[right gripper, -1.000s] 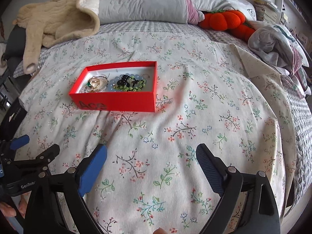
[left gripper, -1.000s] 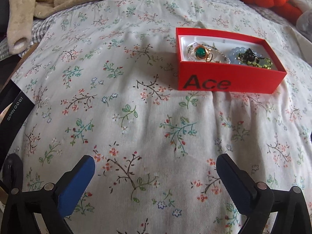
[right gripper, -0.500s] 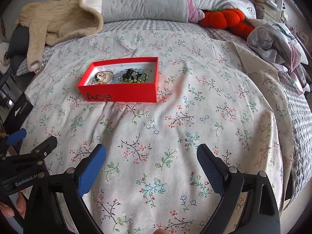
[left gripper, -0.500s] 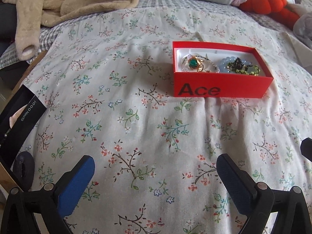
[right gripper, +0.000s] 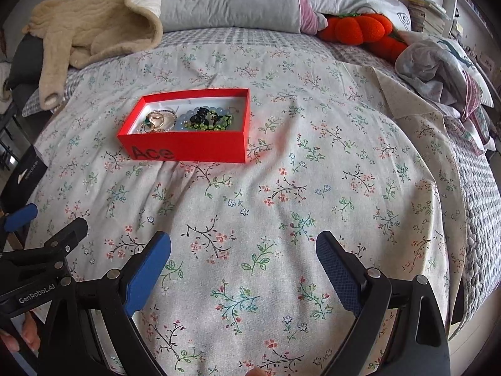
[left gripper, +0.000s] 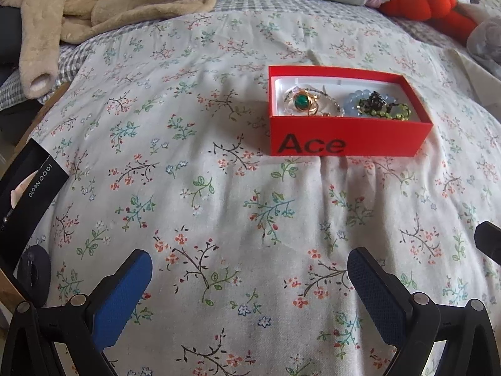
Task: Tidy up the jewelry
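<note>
Right wrist view: floral bedspread [right gripper: 281, 188], red box [right gripper: 188, 147], pillows [right gripper: 231, 3].

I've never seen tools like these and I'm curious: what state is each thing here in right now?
Left gripper: open, empty, above the bedspread.
Right gripper: open, empty.
Red box: lidless, upright on the bed.
Green-stone ring: inside the box, left side.
Bead bracelets: piled inside, right side.

Left gripper [left gripper: 249, 285]: jaws spread wide, nothing between them.
Right gripper [right gripper: 243, 268]: jaws spread wide, likewise empty.
</note>
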A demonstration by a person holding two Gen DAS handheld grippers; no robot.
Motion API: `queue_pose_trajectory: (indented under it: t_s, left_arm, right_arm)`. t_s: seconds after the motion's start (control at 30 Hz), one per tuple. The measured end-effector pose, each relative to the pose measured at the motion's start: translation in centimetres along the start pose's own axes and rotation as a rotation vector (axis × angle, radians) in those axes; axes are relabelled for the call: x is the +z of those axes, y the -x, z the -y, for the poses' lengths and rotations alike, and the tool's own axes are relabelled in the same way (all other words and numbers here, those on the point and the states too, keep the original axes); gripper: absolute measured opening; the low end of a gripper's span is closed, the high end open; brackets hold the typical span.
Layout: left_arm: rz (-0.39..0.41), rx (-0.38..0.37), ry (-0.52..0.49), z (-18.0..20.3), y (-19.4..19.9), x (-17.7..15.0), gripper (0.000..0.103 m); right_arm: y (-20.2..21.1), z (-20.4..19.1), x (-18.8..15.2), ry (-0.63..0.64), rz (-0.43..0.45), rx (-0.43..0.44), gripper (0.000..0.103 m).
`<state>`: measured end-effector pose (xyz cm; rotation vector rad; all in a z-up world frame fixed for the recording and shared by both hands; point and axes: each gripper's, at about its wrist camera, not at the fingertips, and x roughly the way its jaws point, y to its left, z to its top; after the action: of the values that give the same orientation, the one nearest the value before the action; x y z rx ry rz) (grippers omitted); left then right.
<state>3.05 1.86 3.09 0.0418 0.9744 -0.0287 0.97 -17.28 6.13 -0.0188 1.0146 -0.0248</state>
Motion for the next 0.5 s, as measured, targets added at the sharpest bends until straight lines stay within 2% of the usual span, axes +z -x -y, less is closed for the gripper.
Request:
queue_pose_trajectory:
  t_s: [0.5]
  left_arm:
    - [-0.005, -0.006, -0.006, 0.23, 0.19, -0.02, 0.102]
  right_arm:
    - [0.1, 0.01, 0.01, -0.001, 0.001, -0.003, 0.096]
